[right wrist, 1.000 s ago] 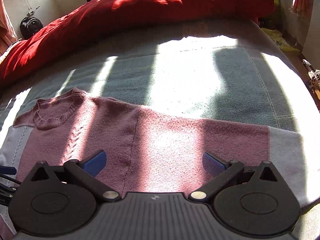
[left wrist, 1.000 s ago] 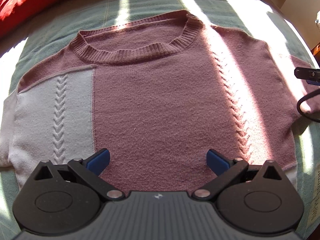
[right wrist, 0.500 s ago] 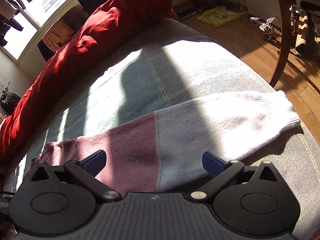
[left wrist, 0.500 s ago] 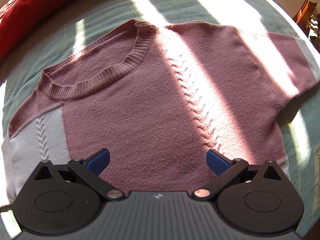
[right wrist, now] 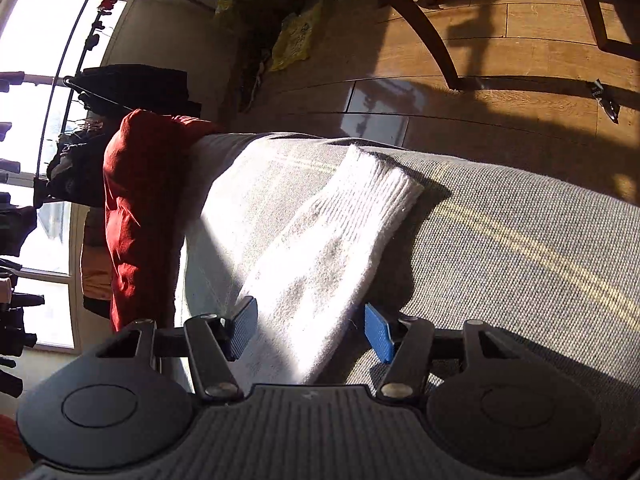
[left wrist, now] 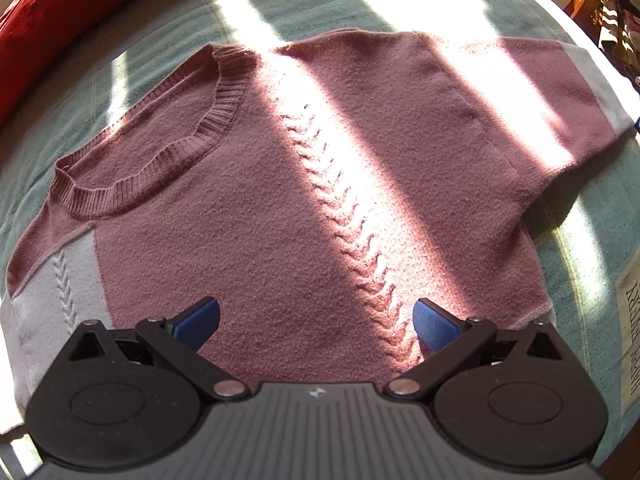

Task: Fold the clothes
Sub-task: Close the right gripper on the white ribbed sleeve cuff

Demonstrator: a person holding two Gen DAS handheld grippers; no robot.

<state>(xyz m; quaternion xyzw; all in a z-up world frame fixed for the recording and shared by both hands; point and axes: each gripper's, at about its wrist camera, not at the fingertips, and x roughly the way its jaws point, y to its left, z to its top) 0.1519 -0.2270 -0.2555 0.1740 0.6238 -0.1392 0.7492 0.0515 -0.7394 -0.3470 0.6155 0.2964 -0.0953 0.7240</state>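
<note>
the pink sweater (left wrist: 288,200) lies spread flat on the bed (left wrist: 172,40), its ribbed neckline toward the red duvet (left wrist: 44,20). the left tool (left wrist: 316,322) hangs over the sweater's hem, jaws wide apart and empty. the right tool (right wrist: 311,330) straddles the sweater's white sleeve (right wrist: 320,248), jaws closing, pads not yet pressing it.

The sweater (left wrist: 280,208) is showing a fuzzy matt pink knit, with a ribbed collar (left wrist: 168,148) and a raised cable braid. Its white sleeve (right wrist: 320,256), at centre frame, is showing a coarser ribbed knit at the cuff. The bed cover (right wrist: 520,260) is presenting a rough woven cloth. The floor (right wrist: 500,60), upper right, is showing semi-gloss wood planks. The gripper pads (right wrist: 378,332) are looking like ridged blue rubber on matt black plastic links.
</note>
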